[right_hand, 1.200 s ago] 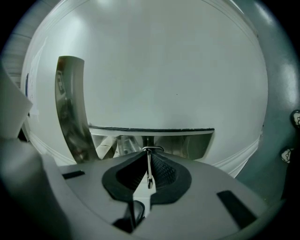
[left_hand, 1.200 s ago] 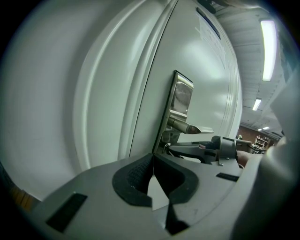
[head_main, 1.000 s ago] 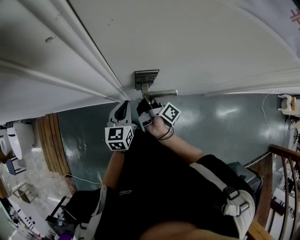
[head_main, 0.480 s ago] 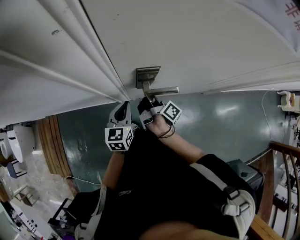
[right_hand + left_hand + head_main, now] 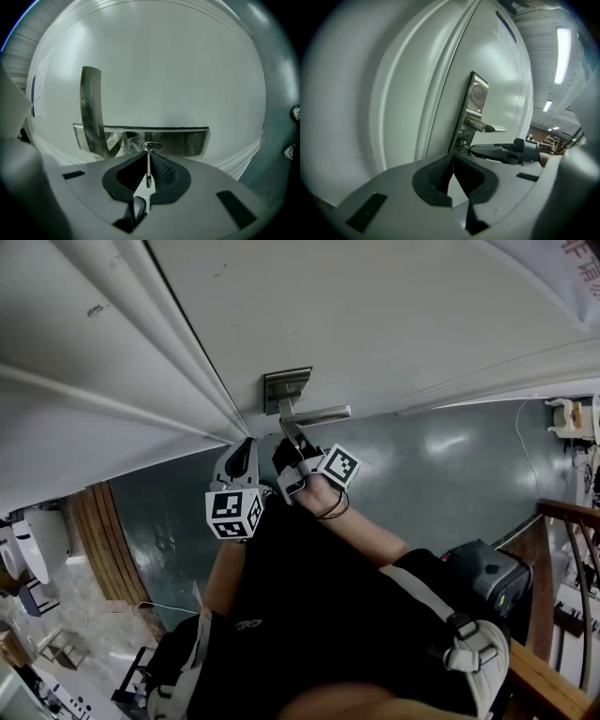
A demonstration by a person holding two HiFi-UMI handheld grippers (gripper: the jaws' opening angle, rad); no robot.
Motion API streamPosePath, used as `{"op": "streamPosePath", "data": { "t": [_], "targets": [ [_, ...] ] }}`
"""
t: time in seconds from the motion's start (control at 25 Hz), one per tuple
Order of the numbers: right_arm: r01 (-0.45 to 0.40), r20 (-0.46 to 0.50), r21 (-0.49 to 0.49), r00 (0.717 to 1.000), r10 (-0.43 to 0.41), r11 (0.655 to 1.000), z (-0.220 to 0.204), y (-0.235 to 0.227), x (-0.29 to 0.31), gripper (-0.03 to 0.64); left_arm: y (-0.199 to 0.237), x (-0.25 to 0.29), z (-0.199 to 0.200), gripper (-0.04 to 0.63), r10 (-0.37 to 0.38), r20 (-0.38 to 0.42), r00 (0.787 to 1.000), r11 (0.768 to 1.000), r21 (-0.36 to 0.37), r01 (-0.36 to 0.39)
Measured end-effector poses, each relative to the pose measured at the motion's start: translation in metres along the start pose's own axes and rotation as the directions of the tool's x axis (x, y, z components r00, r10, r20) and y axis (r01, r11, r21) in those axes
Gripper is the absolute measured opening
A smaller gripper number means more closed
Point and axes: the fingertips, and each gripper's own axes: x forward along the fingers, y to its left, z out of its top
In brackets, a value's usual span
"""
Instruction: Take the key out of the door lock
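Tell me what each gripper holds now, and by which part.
The right gripper pinches the key by its flat head, blade in the lock. The left gripper holds nothing.

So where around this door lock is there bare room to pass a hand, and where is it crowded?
Bare: the white door panel above the silver lock plate and past the tip of the silver lever handle. Crowded: below the lever, where the right tongs are shut on the thin metal key and the shut, empty left tongs sit close beside them.
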Motion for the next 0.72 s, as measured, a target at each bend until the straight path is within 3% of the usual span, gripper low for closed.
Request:
{"op": "streamPosePath", "data": {
  "t": [0.4, 0.72],
  "targets": [
    [0.013, -0.002, -0.129, 1.0, -0.013, 0.992, 0.002, 0.0, -0.005, 0.031, -0.002, -0.001, -0.008, 0.025, -0.063, -0.022, 0.998, 0.998, 0.001, 0.063],
    [0.003, -0.064, -0.174, 0.998, -0.014, 0.985, -0.003, 0.002, -0.013, 0.031, -0.008, -0.003, -0.007, 0.025, -0.036, -0.008, 0.999, 0.999, -0.001, 0.036]
  ]
}}
